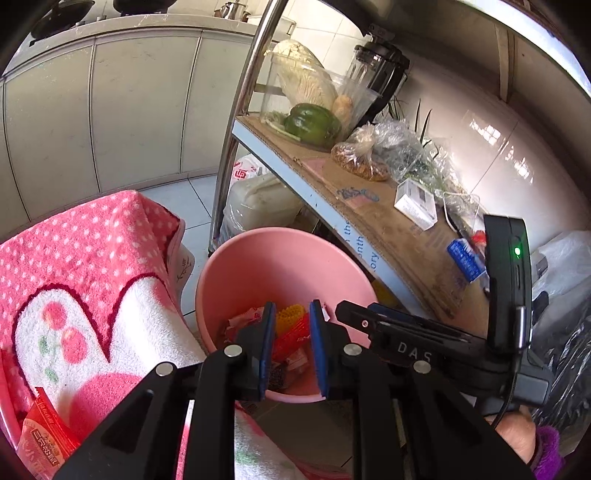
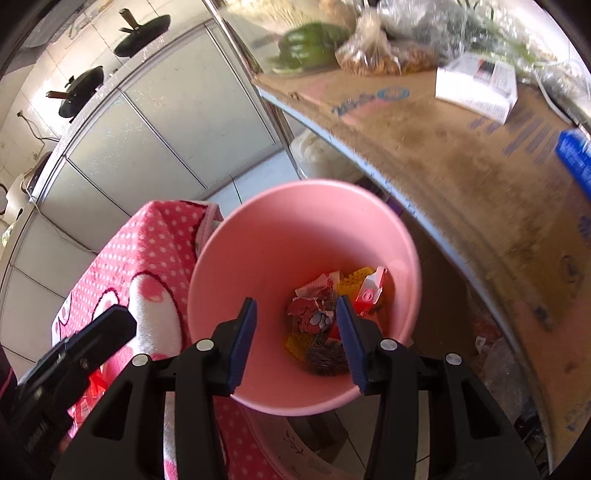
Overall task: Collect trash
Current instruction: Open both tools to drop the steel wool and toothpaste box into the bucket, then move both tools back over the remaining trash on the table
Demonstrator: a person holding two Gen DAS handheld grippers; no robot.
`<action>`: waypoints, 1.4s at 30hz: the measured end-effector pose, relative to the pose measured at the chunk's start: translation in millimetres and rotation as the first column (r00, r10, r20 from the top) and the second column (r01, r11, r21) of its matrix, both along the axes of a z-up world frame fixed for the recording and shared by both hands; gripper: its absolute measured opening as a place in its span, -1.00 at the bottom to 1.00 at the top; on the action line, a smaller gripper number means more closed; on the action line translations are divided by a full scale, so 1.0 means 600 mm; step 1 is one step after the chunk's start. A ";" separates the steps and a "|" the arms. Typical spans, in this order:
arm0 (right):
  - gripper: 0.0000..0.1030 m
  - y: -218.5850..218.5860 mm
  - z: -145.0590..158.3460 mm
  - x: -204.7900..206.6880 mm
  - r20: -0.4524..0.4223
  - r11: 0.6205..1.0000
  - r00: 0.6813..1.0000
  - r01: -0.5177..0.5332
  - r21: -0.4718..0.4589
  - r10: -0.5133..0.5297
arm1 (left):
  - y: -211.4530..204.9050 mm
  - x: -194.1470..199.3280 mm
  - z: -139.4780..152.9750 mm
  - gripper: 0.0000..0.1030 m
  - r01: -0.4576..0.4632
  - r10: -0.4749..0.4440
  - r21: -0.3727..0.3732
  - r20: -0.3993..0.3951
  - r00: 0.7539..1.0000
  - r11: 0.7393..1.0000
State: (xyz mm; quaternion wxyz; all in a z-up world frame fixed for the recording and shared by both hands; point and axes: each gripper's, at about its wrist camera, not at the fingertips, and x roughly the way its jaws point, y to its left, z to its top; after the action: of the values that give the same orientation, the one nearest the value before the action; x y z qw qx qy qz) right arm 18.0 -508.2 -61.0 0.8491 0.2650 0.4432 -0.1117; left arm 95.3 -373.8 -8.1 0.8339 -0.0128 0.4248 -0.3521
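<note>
Grippers came first in both wrist views, each with its jaws standing apart and nothing held between the blue pads: the left gripper (image 1: pixel 291 347) hung over the near rim of the pink bin (image 1: pixel 221 280), and the right gripper (image 2: pixel 297 343) hung over the same bin (image 2: pixel 229 251) from the other side, its own view looking straight down into it. Trash (image 2: pixel 332 310) lay heaped at the bottom of the bin: crumpled red-and-white wrappers, a small red-and-white carton (image 2: pixel 369 291), yellow mesh, and a dark fuzzy clump nearest the camera. In the left view part of that pile (image 1: pixel 291 332) showed between the pads. Just left of the bin, a pink polka-dot towel (image 1: pixel 92 266) covered a raised surface, and a red printed packet (image 1: pixel 44 439) lay at its near left edge. Right of the bin ran a shelf lined with flattened cardboard (image 1: pixel 369 214), carrying a white box (image 1: pixel 415 203), a blue packet (image 1: pixel 465 258), a bag of brown bits (image 1: pixel 360 158), a green pepper (image 1: pixel 314 123) and a cabbage (image 1: pixel 306 75). Beyond stood pale cabinet doors (image 1: pixel 140 107), with dark pans (image 2: pixel 142 31) on the counter above.
</note>
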 end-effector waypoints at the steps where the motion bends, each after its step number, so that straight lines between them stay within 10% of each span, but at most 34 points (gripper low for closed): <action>1: -0.11 0.001 0.006 -0.004 0.007 1.000 1.000 -0.001 -0.006 0.001 | 0.001 -0.001 0.005 -0.66 -0.001 0.001 -0.008 0.003 1.000 1.000; 28: -0.11 0.166 0.115 -0.035 0.148 0.971 0.960 -0.231 -0.066 0.238 | 0.213 -0.106 0.097 -0.66 -0.175 0.156 0.099 0.177 0.972 0.980; 42: -0.11 0.334 0.148 0.011 0.173 0.898 0.881 -0.438 -0.052 0.440 | 0.510 -0.137 0.076 -0.66 -0.483 0.457 0.127 0.187 0.869 0.866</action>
State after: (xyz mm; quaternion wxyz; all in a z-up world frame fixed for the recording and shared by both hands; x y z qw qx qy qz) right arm 24.5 -307.7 27.9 0.8904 0.1620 0.4122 0.1050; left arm 13.3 -67.7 37.4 0.9222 -0.0184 0.3731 -0.1002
